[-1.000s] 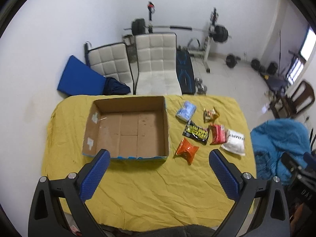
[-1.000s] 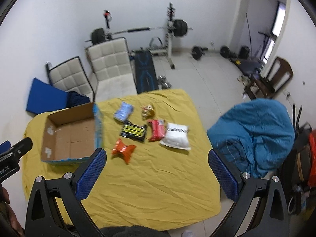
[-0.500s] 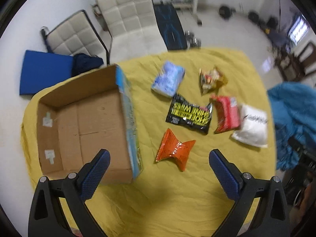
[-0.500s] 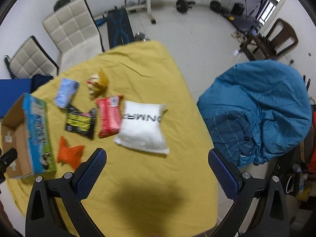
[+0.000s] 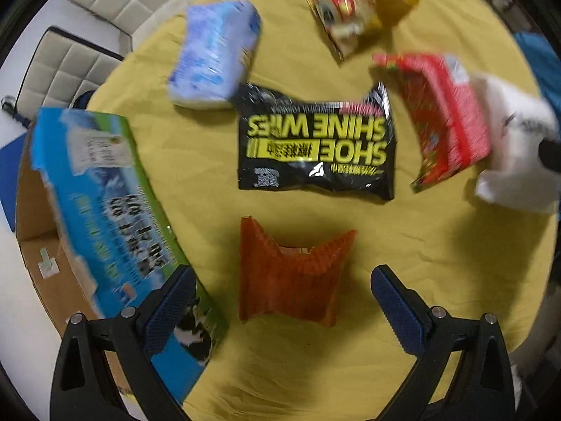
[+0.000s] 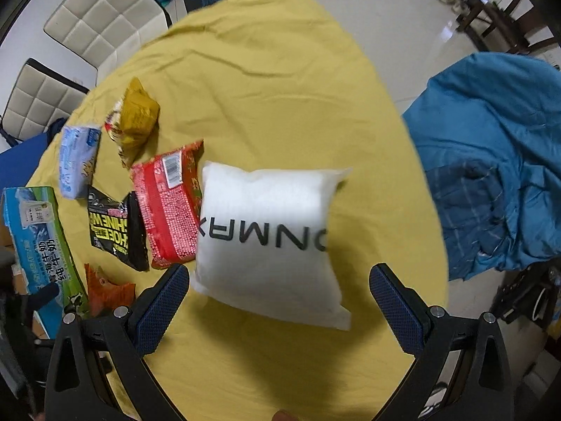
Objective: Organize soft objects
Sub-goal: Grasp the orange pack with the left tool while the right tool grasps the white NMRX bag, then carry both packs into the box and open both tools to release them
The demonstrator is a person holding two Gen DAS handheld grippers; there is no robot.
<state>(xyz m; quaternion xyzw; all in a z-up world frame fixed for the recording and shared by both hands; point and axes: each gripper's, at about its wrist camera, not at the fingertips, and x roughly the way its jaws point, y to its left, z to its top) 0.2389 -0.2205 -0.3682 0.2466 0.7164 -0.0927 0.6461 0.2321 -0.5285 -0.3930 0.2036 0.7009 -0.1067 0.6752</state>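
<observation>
Soft packets lie on a yellow cloth [image 5: 196,161]. My left gripper [image 5: 280,301] is open, its fingers either side of an orange packet [image 5: 291,277], just above it. Beyond lie a black "Shoe Shine Wipes" pack [image 5: 315,147], a pale blue pack [image 5: 214,52], a gold snack bag [image 5: 361,14] and a red packet [image 5: 445,115]. My right gripper [image 6: 278,298] is open above the near edge of a white pillow pack [image 6: 270,235]. An open cardboard box [image 5: 98,196] stands at the left.
Two white padded chairs [image 6: 101,17] stand behind the table. A blue beanbag [image 6: 498,161] sits on the floor to the right. The box's printed blue-green wall [image 6: 38,238] is close to my left gripper's left finger.
Both grippers have dropped down and forward toward the table. The left has closed in on the orange packet, the right on the white pillow pack. Both stay open.
</observation>
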